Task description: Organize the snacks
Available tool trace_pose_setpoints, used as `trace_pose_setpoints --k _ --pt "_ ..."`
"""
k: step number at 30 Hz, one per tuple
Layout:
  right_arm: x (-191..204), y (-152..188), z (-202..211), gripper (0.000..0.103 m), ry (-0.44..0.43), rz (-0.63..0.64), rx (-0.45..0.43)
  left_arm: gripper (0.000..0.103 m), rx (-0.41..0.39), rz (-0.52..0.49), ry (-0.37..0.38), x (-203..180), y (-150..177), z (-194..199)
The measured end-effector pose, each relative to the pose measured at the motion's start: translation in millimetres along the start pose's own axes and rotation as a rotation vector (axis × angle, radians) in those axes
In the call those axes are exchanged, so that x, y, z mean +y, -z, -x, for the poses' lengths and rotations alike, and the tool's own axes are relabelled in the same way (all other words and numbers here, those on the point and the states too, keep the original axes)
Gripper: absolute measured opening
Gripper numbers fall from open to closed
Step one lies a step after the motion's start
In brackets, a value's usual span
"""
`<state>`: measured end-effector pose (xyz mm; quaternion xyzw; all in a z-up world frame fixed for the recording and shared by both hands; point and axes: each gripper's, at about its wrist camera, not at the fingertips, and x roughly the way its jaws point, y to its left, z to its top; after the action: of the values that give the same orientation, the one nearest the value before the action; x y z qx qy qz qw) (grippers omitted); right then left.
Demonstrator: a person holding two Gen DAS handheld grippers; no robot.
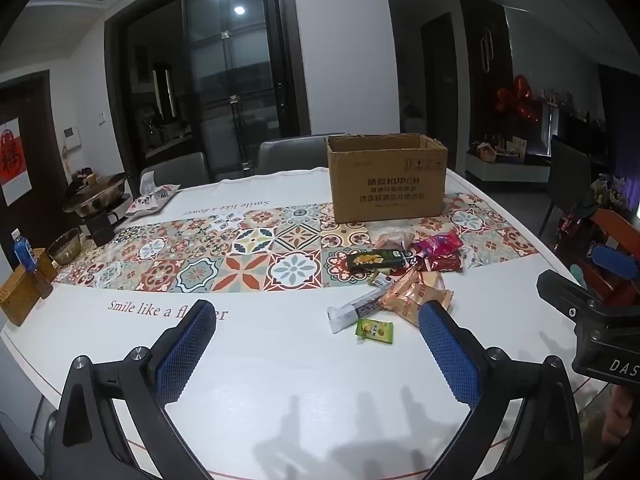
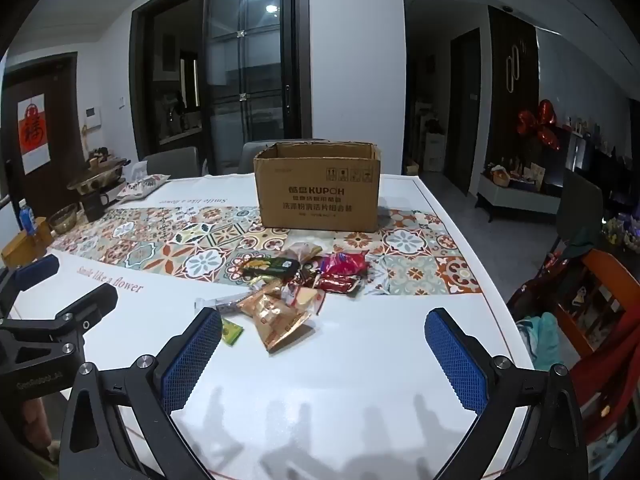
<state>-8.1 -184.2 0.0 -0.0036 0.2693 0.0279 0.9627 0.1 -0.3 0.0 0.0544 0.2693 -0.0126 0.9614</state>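
An open brown cardboard box [image 1: 386, 184] [image 2: 320, 192] stands on the patterned runner at the far side of the white table [image 1: 280, 360]. In front of it lies a heap of snacks: a dark green pack [image 1: 378, 260] [image 2: 272, 266], red packets [image 1: 440, 252] [image 2: 344, 270], gold packets [image 1: 416, 296] [image 2: 276, 316], a long white bar [image 1: 356, 310] and a small green packet [image 1: 374, 330] [image 2: 231, 332]. My left gripper [image 1: 318, 314] hovers open just short of the heap, nothing between its pads. My right gripper [image 2: 323, 320] is open too, beside it on the right, and holds nothing.
At the far left of the table stand a hot pot [image 1: 96, 196], a glass bowl [image 1: 64, 246], a blue bottle [image 1: 24, 254] and a wicker box [image 1: 18, 296]. Grey chairs [image 1: 288, 156] sit behind the table. An orange chair [image 2: 600, 292] with clothes is off its right edge.
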Motion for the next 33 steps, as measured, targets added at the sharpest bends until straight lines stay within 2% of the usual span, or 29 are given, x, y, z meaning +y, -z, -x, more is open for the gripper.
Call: trace_pose_setpoints --k 33 --pt "-1.9 0.3 -0.2 0.103 -0.002 -0.007 0.003 0.103 -0.004 -0.002 0.006 -2.3 -3.9 0.6"
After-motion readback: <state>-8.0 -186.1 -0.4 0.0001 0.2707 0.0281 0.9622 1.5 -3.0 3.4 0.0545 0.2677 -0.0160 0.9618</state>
